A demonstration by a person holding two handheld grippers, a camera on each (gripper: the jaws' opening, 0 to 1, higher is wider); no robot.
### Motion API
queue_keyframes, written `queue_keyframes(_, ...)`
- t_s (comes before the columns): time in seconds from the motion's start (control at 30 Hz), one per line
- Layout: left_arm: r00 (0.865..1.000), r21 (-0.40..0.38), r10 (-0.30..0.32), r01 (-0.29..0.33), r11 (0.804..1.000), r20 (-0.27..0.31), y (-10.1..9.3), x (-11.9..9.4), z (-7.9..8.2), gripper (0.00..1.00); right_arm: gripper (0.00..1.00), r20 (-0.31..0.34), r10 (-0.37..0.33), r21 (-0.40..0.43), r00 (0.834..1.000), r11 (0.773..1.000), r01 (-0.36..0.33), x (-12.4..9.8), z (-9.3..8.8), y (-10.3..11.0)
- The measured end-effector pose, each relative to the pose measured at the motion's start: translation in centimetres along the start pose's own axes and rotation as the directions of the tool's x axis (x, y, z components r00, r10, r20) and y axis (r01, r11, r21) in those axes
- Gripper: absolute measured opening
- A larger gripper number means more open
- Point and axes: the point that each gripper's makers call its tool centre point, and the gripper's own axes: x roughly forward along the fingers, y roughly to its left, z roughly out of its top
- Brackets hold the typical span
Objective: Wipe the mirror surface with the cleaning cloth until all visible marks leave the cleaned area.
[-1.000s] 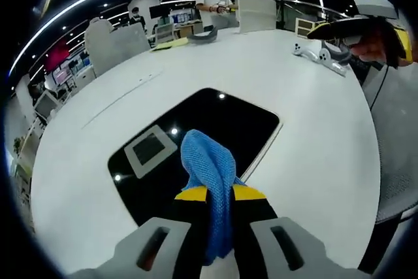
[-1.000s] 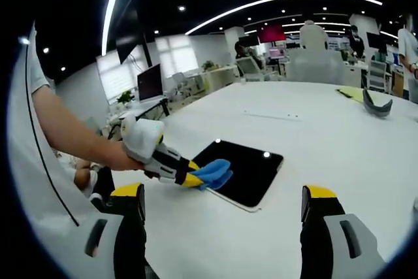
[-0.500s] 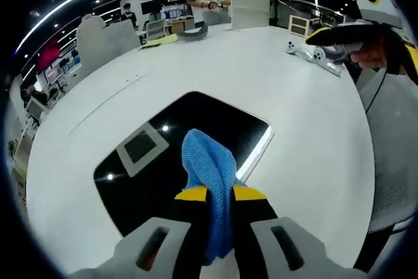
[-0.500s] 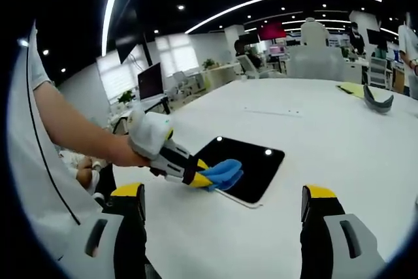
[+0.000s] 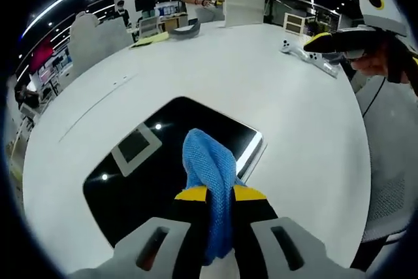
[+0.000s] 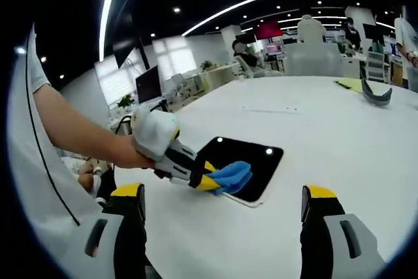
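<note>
A dark rectangular mirror (image 5: 163, 164) lies flat on the white table (image 5: 215, 70) and reflects ceiling lights. My left gripper (image 5: 219, 194) is shut on a blue cleaning cloth (image 5: 209, 164), whose bunched end rests on the mirror near its right edge. In the right gripper view the same mirror (image 6: 251, 161) sits mid-table, with the left gripper (image 6: 210, 183) pressing the cloth (image 6: 230, 175) onto its near corner. My right gripper (image 6: 222, 200) hangs open above the table in front of the mirror, nothing between its yellow-tipped fingers. It also appears at the upper right of the left gripper view (image 5: 333, 40).
Two white controller-like objects (image 5: 313, 55) lie on the far right of the table. A yellow sheet (image 5: 151, 40) and a dark curved object (image 5: 186, 32) sit at the far edge, near a white board (image 5: 243, 8). People stand behind the table. A grey mesh chair (image 5: 392, 155) is at right.
The left gripper has slid the cloth across the mirror toward its right edge and near corner. The right gripper stays open in much the same place.
</note>
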Motion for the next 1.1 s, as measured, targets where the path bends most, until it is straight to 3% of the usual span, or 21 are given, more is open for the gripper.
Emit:
queue_keyframes(0.57, 0.999, 0.02, -0.045, 0.045, 0.999, 0.001, -1.6, 1.7, 1.8, 0.1, 1.0, -0.004, -0.01, 0.024, 1.0, 1.0, 0.01, -0.2, -0.6, -0.8)
queue_keyframes(1.1, 0.997, 0.062, -0.074, 0.074, 0.995, 0.004, -2.4, 2.3, 2.4, 0.1, 1.0, -0.008, -0.009, 0.028, 1.0, 1.0, 0.01, -0.3, -0.7, -0.9)
